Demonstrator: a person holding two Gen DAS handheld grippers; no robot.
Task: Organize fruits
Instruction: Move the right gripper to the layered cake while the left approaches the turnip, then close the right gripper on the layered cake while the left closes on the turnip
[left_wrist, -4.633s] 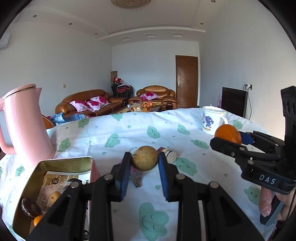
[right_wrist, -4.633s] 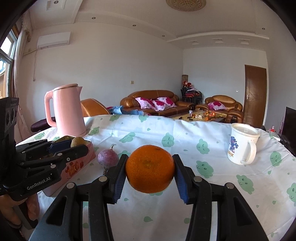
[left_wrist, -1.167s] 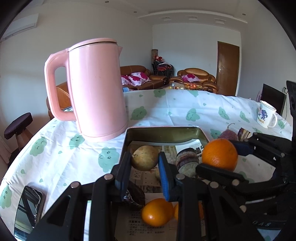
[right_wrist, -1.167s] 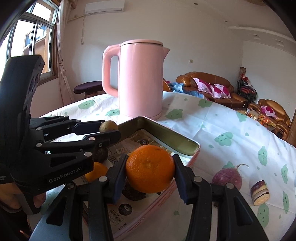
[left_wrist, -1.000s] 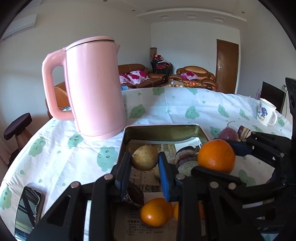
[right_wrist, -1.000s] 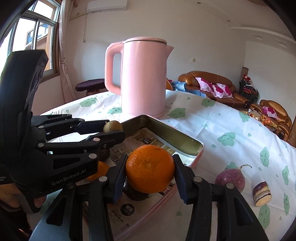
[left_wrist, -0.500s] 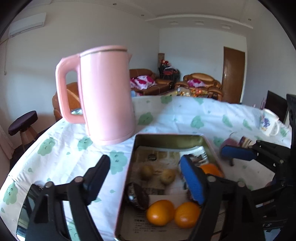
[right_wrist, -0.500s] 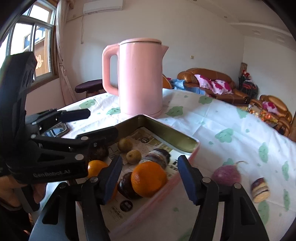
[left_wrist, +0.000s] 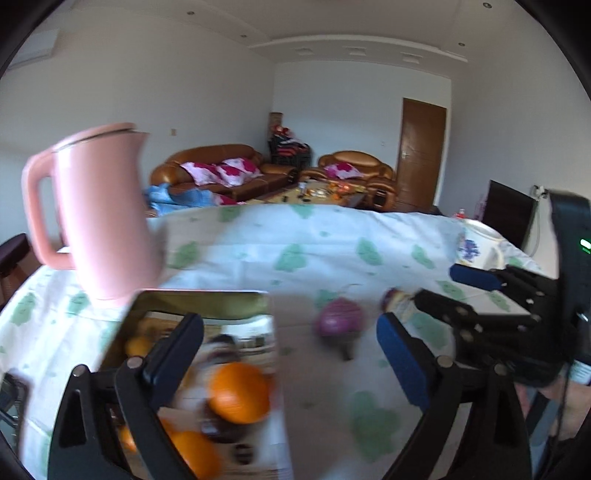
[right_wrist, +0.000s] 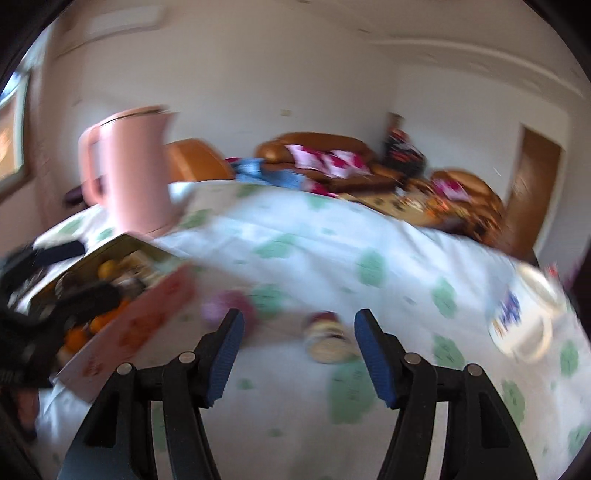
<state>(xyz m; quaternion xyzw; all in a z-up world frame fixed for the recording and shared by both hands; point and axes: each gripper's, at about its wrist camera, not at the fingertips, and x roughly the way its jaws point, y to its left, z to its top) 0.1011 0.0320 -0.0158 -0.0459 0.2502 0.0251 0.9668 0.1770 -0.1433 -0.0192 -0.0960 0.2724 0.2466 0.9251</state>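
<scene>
An open metal tin (left_wrist: 199, 300) at the lower left holds several fruits, with an orange (left_wrist: 239, 392) on top. My left gripper (left_wrist: 291, 339) hangs over the tin's right edge, its jaws opening wide with nothing between them. A purple round fruit (left_wrist: 338, 323) and a cut fruit piece (left_wrist: 395, 299) lie on the cloth to the right. My right gripper (left_wrist: 439, 286) is beside them. In the blurred right wrist view the right gripper (right_wrist: 299, 325) is open and empty, with the cut piece (right_wrist: 327, 339) just beyond its tips and the purple fruit (right_wrist: 229, 310) to the left.
A tall pink kettle (left_wrist: 99, 218) stands behind the tin. A white printed mug (left_wrist: 480, 247) sits at the far right of the table. A phone (left_wrist: 11, 395) lies at the left edge. The tin's pink wall (right_wrist: 155, 310) is left of the right gripper.
Both grippers opened and let go: the brown round fruit and the orange dropped into the tin. Both views then swung right, towards the purple fruit and the cut piece.
</scene>
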